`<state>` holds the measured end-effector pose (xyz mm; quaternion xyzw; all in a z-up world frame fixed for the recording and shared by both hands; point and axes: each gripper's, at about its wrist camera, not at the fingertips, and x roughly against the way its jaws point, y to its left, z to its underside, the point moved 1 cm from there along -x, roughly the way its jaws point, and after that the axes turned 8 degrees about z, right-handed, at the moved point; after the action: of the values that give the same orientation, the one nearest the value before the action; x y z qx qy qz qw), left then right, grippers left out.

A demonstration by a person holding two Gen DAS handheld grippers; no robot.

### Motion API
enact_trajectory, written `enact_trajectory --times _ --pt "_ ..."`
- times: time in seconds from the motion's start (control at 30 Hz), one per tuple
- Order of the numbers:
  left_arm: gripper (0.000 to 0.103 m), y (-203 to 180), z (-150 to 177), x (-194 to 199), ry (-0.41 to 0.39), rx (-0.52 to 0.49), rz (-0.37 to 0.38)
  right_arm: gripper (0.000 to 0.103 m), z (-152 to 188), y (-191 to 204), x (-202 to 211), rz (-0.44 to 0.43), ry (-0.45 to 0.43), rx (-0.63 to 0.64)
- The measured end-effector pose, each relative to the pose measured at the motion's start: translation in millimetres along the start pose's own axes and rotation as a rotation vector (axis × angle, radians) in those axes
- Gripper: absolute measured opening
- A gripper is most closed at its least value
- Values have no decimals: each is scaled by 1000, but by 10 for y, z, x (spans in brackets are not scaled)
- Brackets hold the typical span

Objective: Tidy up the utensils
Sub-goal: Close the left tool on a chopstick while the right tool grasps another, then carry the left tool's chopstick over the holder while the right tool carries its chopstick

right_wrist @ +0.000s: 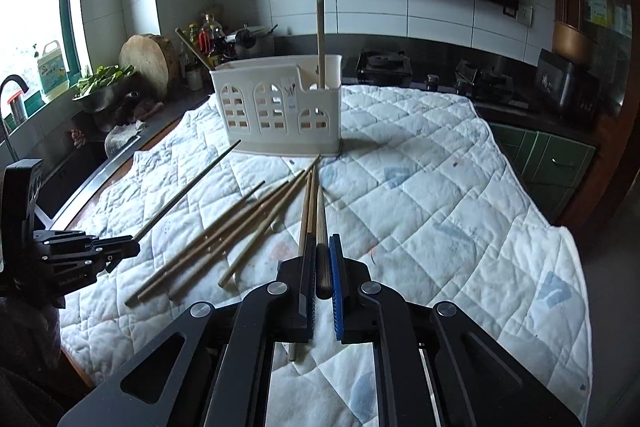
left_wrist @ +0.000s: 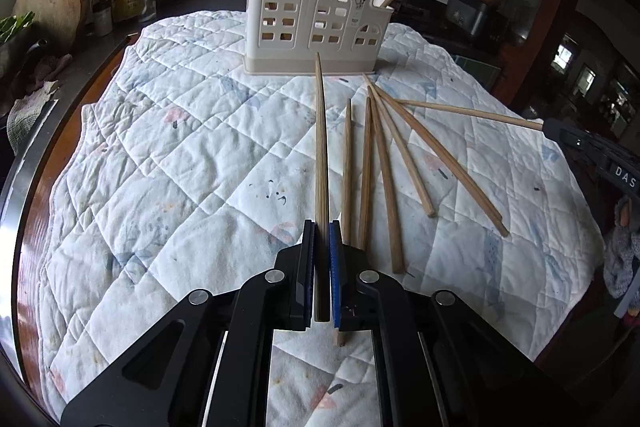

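Two chopsticks lifted at once, one per hand: left tongs [left_wrist: 322,227] clamped on a long chopstick [left_wrist: 320,131] near its thick end, tip aimed far toward the cream holder [left_wrist: 312,27]; right tongs [right_wrist: 322,241] likewise closed on another chopstick [right_wrist: 321,215], pointed the same way, probably for a straight drop into a slot. Five loose chopsticks [left_wrist: 384,167] fanned on the quilted cloth [left_wrist: 180,147] over the tabletop, just right of the left tongs; two already upright in the holder, so task judged partway.
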<state>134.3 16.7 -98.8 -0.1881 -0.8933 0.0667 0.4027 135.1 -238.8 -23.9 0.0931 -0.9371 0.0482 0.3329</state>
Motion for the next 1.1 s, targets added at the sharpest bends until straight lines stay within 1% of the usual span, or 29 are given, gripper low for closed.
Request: enact_trajectory --times 0.07,0.17,0.23,0.3,0.4,0.6,0.7,0.83,1.1 --pt "6 -27 -36 54 11 -14 -4 7 -88 16 65 -1 -23 1" --pt "6 -26 -21 30 53 -42 -19 7 -167 42 132 0 -49 7" --pt "6 -4 14 -4 74 -44 -27 7 -187 51 148 -3 -55 7" --pt "6 32 46 -18 77 -29 -28 7 -195 62 151 -11 -53 6" --pt "6 66 60 -1 64 -9 -19 7 -198 73 156 -10 -53 10" --pt "6 55 28 39 44 -10 -19 7 -216 69 173 -11 -63 7" --pt "6 32 -36 120 13 -14 -13 7 -285 65 194 -12 -74 13" --pt "5 -13 -184 239 -31 -38 -27 7 -432 89 242 -18 -95 32" --pt "5 -86 -562 438 -97 -91 -40 7 -904 143 384 -53 -149 73"
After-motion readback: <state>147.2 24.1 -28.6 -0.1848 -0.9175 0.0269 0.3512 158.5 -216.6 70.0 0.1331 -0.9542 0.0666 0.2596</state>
